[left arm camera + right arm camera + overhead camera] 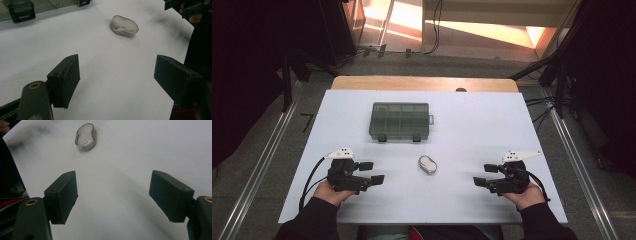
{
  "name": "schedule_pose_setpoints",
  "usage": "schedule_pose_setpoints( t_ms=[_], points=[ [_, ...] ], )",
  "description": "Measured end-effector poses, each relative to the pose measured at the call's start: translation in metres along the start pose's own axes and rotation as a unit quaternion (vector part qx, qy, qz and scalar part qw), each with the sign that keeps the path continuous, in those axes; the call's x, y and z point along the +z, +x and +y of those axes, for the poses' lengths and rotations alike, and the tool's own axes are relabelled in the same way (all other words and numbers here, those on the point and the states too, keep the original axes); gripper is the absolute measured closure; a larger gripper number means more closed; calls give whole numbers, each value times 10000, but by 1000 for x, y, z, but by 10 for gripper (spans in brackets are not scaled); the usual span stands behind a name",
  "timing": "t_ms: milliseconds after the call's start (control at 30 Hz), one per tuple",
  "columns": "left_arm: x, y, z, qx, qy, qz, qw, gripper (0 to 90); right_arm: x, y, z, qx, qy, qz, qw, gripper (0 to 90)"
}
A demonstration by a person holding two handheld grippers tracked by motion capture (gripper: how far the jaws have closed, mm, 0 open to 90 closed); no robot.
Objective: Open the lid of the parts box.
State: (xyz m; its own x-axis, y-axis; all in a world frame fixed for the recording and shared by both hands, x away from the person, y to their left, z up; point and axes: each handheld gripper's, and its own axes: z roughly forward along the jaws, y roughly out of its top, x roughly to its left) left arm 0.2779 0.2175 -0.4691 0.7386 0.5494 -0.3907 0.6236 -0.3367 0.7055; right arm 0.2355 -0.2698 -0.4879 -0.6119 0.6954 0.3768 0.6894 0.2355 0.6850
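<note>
Both tongs, left tongs (372,171) and right tongs (485,175), stood wide and empty on the counter (472,125). The small clear oval case (427,164) lay between them, apart from both. We judged its smooth, rounded shell might skid or squirt out under an off-centre pinch.

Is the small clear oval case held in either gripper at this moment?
No. The oval case lies alone on the white table, between the open left gripper and right gripper.
</note>
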Motion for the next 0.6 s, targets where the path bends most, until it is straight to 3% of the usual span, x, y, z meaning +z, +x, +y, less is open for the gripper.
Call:
schedule_pose_setpoints(
  t_ms=[600],
  points=[
    [0,0,0,18,0,11,10000,210,0,-1,0,63,44,36,10000,211]
  ],
)
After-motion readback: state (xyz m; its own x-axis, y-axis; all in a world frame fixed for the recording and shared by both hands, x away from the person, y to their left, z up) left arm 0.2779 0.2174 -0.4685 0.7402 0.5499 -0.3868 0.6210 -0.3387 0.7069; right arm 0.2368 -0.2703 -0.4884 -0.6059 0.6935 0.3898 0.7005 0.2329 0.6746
